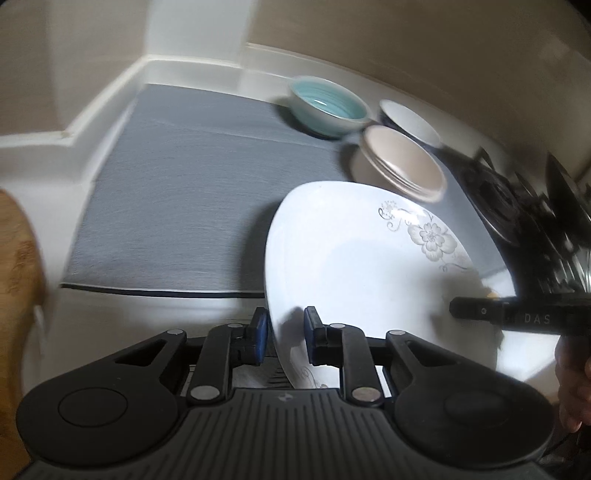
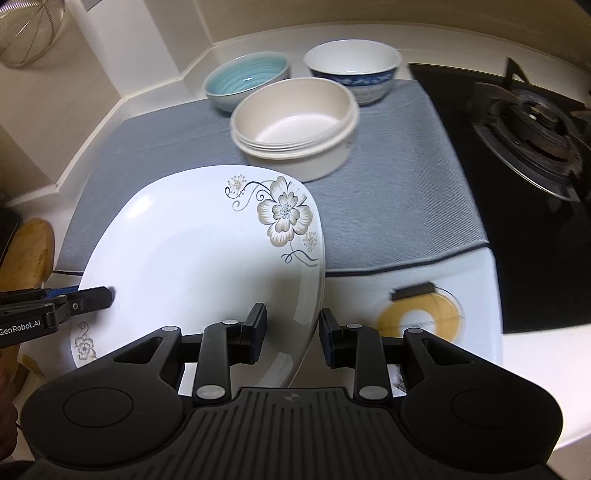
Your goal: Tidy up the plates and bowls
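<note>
A white flower-patterned plate (image 1: 362,266) (image 2: 207,258) is held tilted above the grey mat (image 1: 184,206) (image 2: 388,206). My left gripper (image 1: 285,334) is shut on its near rim; it also shows in the right wrist view (image 2: 92,295) at the plate's left edge. My right gripper (image 2: 291,332) straddles the plate's right rim with its jaws spread wider than the rim; it also shows in the left wrist view (image 1: 480,312). A beige bowl (image 2: 295,122) (image 1: 402,162), a teal bowl (image 2: 247,79) (image 1: 327,103) and a blue-patterned white bowl (image 2: 352,68) (image 1: 410,122) stand at the mat's far end.
A black gas stove (image 2: 532,125) (image 1: 517,206) lies right of the mat. A roll of tape (image 2: 417,314) lies on the white counter near the stove. A wooden board (image 2: 29,251) (image 1: 18,258) is at the left. A wire strainer (image 2: 26,29) hangs at the wall.
</note>
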Demonstrator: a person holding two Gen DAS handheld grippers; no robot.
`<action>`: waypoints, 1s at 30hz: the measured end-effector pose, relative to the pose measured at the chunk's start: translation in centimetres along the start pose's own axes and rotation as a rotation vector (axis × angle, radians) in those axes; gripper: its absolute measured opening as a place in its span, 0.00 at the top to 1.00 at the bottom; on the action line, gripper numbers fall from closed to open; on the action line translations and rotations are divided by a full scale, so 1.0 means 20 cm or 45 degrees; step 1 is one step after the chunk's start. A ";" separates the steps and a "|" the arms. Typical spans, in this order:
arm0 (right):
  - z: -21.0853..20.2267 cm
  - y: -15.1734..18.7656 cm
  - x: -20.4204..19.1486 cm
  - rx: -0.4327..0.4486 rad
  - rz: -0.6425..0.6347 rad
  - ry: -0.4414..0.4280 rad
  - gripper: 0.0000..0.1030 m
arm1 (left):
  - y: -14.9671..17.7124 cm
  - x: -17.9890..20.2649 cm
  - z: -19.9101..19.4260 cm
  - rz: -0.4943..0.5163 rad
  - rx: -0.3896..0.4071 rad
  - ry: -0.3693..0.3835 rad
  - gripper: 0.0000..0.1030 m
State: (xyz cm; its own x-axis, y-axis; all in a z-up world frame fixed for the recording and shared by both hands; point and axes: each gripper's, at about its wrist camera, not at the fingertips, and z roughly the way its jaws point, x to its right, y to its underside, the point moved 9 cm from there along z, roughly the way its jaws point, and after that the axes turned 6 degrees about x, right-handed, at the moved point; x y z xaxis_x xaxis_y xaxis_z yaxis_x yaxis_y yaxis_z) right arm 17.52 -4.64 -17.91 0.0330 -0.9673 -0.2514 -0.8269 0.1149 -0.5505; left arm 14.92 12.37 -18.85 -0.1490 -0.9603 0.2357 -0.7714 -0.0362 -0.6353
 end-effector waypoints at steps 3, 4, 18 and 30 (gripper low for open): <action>0.03 -0.01 -0.04 -0.011 -0.043 -0.023 0.69 | -0.04 -0.12 -0.01 -0.045 0.027 -0.054 0.81; 0.05 -0.02 -0.08 -0.016 -0.059 -0.035 0.69 | -0.06 -0.15 -0.01 -0.061 0.037 -0.072 0.82; 0.32 -0.19 -0.53 -0.033 -0.185 -0.226 0.69 | -0.27 -0.65 -0.03 -0.263 0.160 -0.316 0.81; 0.19 -0.22 -0.37 0.037 -0.118 -0.230 0.68 | -0.30 -0.49 -0.20 -0.208 0.286 -0.393 0.71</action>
State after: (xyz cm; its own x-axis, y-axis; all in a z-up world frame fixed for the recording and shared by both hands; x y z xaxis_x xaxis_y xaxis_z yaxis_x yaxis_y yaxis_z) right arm 23.04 2.84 -16.57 0.2107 -0.9181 -0.3358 -0.7993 0.0360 -0.5999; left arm 18.47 23.04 -14.41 0.1835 -0.9735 0.1369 -0.6102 -0.2219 -0.7605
